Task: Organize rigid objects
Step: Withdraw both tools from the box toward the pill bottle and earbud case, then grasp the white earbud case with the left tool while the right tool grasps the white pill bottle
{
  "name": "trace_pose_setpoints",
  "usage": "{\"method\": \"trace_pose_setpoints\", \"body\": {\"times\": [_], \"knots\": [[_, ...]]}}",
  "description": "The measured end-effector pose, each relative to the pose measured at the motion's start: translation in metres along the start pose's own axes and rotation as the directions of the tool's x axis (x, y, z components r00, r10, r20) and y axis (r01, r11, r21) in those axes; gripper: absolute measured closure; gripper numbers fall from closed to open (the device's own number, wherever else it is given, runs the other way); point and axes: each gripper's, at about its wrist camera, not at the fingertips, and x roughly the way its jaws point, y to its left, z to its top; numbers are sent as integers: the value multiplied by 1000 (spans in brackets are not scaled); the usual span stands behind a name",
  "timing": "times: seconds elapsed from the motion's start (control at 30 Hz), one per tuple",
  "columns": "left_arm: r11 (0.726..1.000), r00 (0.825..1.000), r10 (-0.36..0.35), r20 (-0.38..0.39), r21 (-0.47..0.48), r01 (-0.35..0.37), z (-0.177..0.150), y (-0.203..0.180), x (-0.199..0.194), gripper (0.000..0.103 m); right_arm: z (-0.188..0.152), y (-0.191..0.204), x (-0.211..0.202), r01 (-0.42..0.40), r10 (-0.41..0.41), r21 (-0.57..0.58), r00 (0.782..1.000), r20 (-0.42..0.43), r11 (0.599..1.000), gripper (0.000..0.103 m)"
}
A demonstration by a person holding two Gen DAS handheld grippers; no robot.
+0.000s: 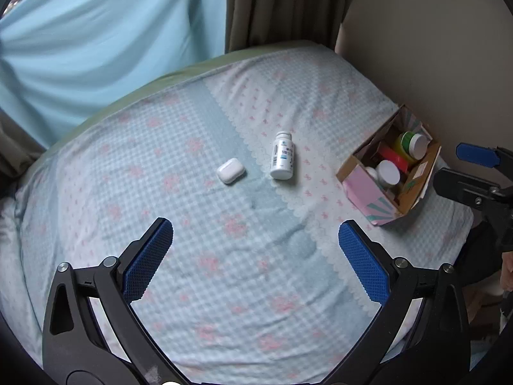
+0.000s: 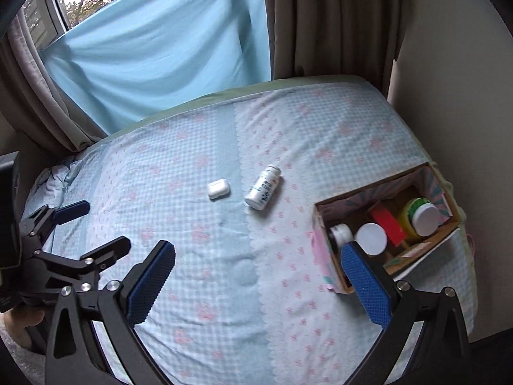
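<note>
Both grippers, left gripper and right gripper, spread wide, empty, over bed.
White bottle lying beside earbud case; cardboard box near right gripper.

Bed: broad bare stretch of checked sheet in front of both open grippers; open passage.
Earbud case: lies flat mid-bed, apart from the bottle, clear on every side.
Pill bottle: on its side, near the case, well apart from the box.
Box: open-topped at the bed's right edge, crowded with jars; little spare room inside.
Wall: close behind the box, blocking approach from that side.
Curtain: hangs beyond the far edge.
</note>
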Motion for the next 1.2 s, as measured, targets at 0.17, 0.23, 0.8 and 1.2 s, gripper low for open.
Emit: {"method": "trace_pose_setpoints", "body": {"times": [0.17, 0.23, 0.8, 1.2], "knots": [[998, 999, 13, -47, 67, -10, 28, 23, 41, 0, 30, 1, 39, -25, 28, 66, 999, -44, 998, 0], [997, 997, -5, -77, 83, 11, 39, 31, 63, 0, 44, -5, 60, -23, 30, 99, 997, -70, 995, 0], [899, 918, -7, -398, 399, 179, 85, 46, 296, 12, 89, -64, 299, 51, 114, 362, 901, -418, 931, 8], [840, 869, 34, -494, 485, 243, 68, 32, 364, 25, 74, -77, 375, 132, 180, 499, 830, -528, 857, 18]]}}
